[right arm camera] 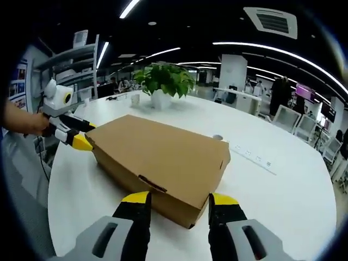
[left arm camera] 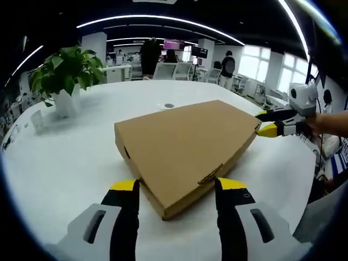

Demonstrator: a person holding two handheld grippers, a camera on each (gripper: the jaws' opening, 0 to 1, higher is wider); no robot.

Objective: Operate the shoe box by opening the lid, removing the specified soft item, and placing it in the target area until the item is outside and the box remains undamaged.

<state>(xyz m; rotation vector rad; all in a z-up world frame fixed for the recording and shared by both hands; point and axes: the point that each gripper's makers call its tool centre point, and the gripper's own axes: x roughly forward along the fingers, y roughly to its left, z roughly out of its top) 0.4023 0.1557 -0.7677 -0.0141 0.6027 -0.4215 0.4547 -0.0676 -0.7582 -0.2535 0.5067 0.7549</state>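
Note:
A closed brown cardboard shoe box (left arm camera: 185, 144) lies flat on the round white table (left arm camera: 65, 163). In the left gripper view my left gripper (left arm camera: 178, 187) is open, its yellow-tipped jaws standing either side of the box's near corner. My right gripper (left arm camera: 265, 123) reaches in from the right, held by a hand, with its tips at the box's far right corner. In the right gripper view the box (right arm camera: 157, 152) has its near corner between the jaws of my open right gripper (right arm camera: 179, 200). The left gripper (right arm camera: 80, 137) sits at the box's left corner. What is inside the box is hidden.
A potted green plant (left arm camera: 68, 73) in a white pot stands at the table's far left, also seen as the plant (right arm camera: 163, 81). A small round grommet (left arm camera: 168, 105) and flush sockets (right arm camera: 255, 156) lie in the tabletop. Chairs, desks and people stand beyond.

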